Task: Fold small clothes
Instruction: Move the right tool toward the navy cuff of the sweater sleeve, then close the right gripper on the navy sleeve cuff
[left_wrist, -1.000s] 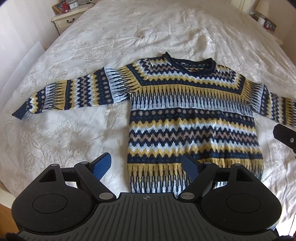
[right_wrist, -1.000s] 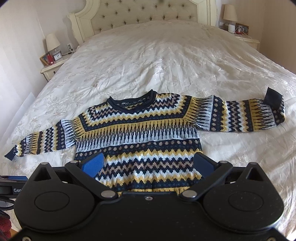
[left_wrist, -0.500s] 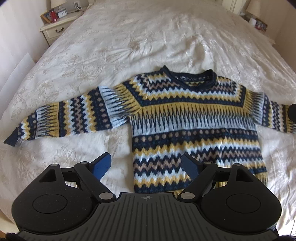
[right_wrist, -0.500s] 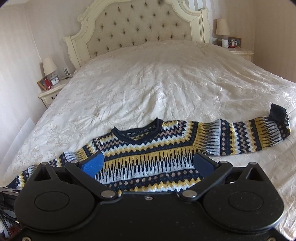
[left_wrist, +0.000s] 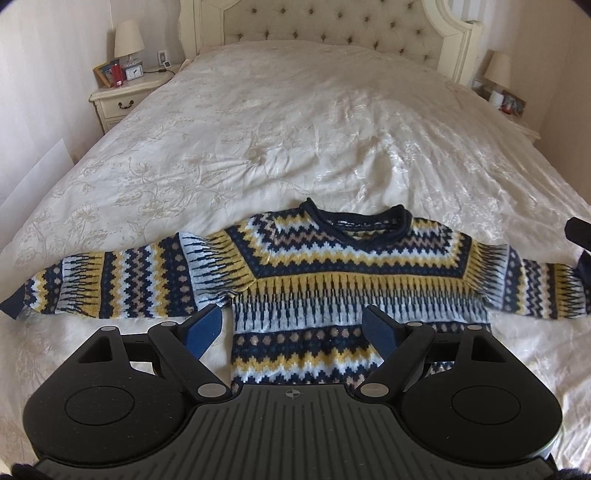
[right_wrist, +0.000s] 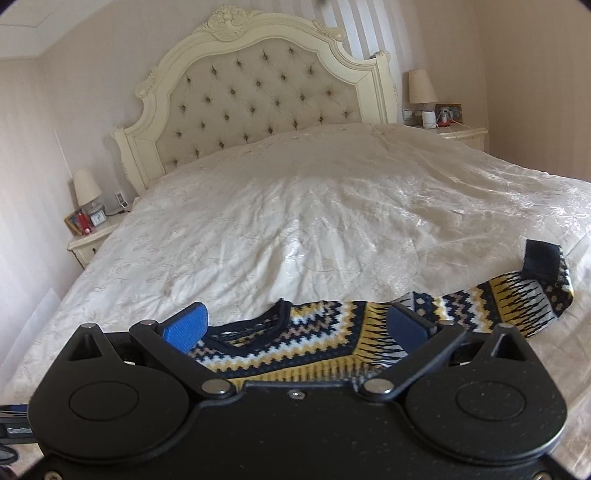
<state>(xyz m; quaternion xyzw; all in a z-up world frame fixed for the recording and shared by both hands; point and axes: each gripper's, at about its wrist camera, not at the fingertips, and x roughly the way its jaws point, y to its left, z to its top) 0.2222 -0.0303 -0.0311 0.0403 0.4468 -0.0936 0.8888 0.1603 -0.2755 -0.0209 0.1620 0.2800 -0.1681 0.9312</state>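
Observation:
A small knitted sweater (left_wrist: 332, 280) in navy, yellow and pale blue zigzags lies flat, front up, on the cream bedspread (left_wrist: 295, 129), both sleeves spread sideways. My left gripper (left_wrist: 291, 325) is open and empty, held above the sweater's lower body. My right gripper (right_wrist: 295, 326) is open and empty, held above the sweater (right_wrist: 295, 347) near its collar. The right sleeve's navy cuff (right_wrist: 541, 258) is folded up. The sweater's hem is hidden behind both grippers.
A tufted cream headboard (right_wrist: 258, 85) stands at the far end. A nightstand (left_wrist: 122, 99) with lamp, clock and photo stands at the left; another nightstand (right_wrist: 461, 133) with a lamp stands at the right. A dark gripper part (left_wrist: 580, 232) shows at the right edge.
Both grippers have tilted up and drawn back, so the sweater sits lower in both views and the headboard has come into view. Both stay open. The sweater has not moved.

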